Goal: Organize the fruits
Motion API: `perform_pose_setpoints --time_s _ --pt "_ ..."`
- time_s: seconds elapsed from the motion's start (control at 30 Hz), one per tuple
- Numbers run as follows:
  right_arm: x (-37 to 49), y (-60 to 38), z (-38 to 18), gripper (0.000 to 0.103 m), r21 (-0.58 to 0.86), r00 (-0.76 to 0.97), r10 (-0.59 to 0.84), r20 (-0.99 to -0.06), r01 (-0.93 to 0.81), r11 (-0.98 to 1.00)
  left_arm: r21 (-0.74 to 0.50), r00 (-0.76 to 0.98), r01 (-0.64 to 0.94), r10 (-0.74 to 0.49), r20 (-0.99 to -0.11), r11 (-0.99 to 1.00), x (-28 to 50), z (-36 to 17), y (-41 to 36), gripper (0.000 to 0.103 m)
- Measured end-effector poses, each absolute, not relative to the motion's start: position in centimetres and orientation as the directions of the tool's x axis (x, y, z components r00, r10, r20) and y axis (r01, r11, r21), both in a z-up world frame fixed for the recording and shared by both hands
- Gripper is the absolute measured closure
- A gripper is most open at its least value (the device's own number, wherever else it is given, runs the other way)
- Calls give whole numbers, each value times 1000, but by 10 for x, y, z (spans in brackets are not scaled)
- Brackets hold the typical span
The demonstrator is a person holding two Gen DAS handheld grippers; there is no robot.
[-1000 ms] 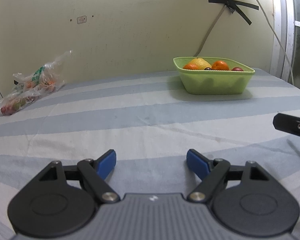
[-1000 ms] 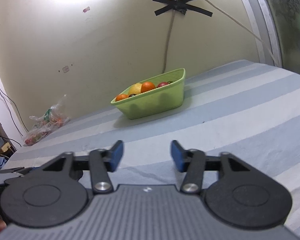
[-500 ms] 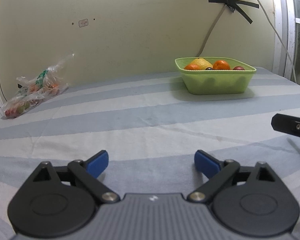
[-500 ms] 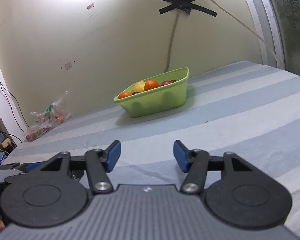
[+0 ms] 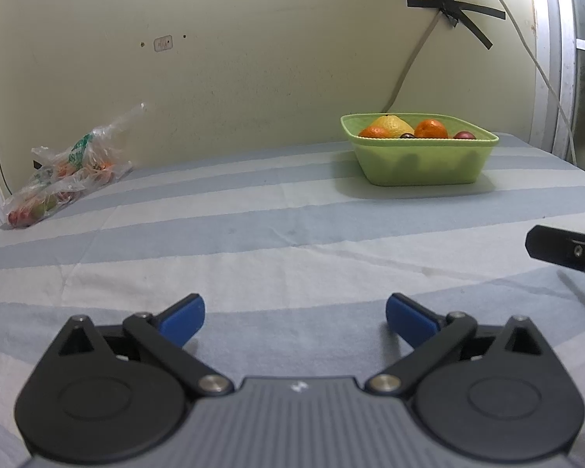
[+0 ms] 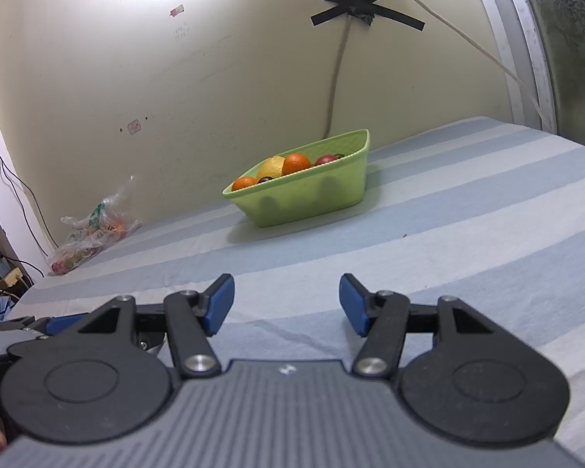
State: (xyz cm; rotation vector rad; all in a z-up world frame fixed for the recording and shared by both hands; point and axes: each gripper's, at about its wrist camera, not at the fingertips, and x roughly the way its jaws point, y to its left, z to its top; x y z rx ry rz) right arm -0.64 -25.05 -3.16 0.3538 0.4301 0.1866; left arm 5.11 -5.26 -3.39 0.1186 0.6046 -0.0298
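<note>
Lying far left by the wall, plastic bag (image 5: 68, 169) w/ fruit inside. Left gripper (image 5: 295, 318) jaws opening, spread wide, nothing btwn. Green bowl (image 5: 421, 163) w/ oranges, lemon, plums sits further right on striped sheet (image 5: 253, 234). Right gripper (image 6: 286, 304) jaws opening, empty.

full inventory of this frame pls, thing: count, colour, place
bowl: 1, green, far right on the cloth
oranges: 2, orange, in bowl
lemon: 1, yellow, in bowl
dark fruits: 2, red and near-black, in bowl
bag: 1, clear, fruit inside, far left by wall
cloth: 1, blue-white striped, under everything
cable: 1, taped to wall
left tongs: opening, nothing between
right tongs: opening, nothing between
</note>
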Motion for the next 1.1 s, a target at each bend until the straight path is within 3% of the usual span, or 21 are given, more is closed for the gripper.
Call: perform_pose_setpoints --time_s 1.1 --pt "-8 -250 -33 35 375 897 247 -368 -100 922 135 822 12 67 -565 991 50 -33 -54 0"
